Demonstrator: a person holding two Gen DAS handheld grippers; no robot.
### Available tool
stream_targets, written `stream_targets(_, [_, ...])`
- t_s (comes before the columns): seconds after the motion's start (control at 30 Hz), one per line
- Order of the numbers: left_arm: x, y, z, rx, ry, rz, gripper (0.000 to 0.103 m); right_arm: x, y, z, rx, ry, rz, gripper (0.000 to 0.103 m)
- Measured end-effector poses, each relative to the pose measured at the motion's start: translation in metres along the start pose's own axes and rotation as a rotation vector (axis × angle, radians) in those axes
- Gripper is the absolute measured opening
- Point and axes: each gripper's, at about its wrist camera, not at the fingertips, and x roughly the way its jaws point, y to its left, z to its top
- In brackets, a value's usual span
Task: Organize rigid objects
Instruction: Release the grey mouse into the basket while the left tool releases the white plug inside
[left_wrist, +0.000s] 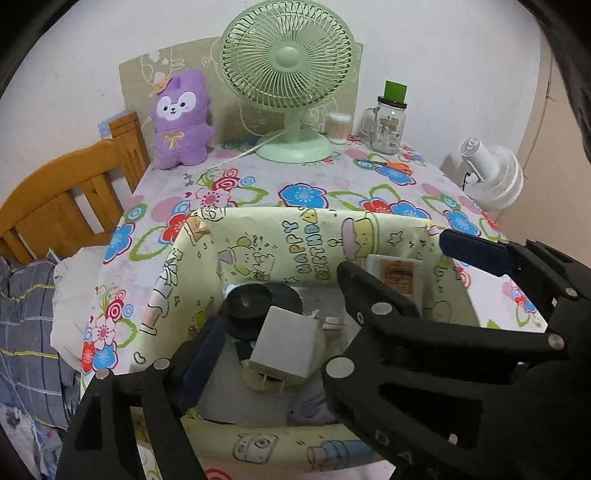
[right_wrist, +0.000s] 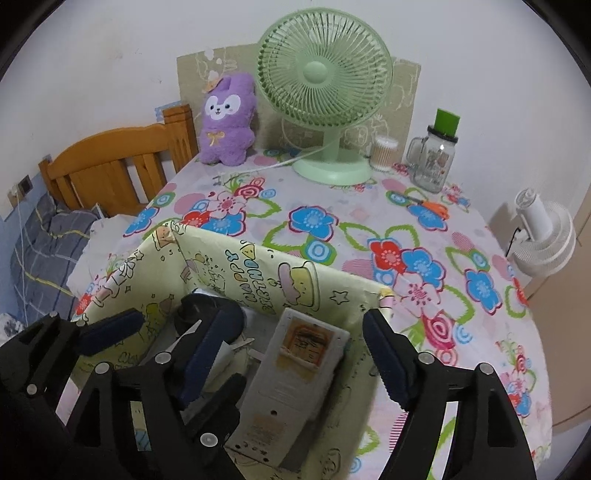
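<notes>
We hold the left gripper (left_wrist: 369, 288) with its jaws spread wide over the paper-lined box (left_wrist: 280, 232), nothing between them; the white charger (left_wrist: 284, 343) lies loose just below, on top of a black round item (left_wrist: 251, 302). The right gripper (right_wrist: 295, 354) also stands wide and grips nothing, with the white rectangular device (right_wrist: 295, 373) resting slanted inside the box between its fingers. The two grippers crowd the same box, so they may collide on withdrawal. A finger could also catch the thin box wall and drag or tip the box on the bench (left_wrist: 332, 177). The charger sits unsteadily and may slide. Farther back stand the green fan (left_wrist: 288, 74), the plush toy (left_wrist: 181, 118) and the glass jar (left_wrist: 388, 125), well apart.
</notes>
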Motion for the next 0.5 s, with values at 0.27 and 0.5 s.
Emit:
stream_targets(0.27, [-0.015,-0.017,0.0,0.023,-0.017,0.012,0.086,-0.018,-0.014,-0.005,0.033,-0.015,-0.008,0.082])
stream_targets(0.5, [-0.026,-0.035,0.0,0.039,-0.034,0.003,0.087,-0.038,-0.029,-0.012,0.06,-0.03,-0.037,0.083])
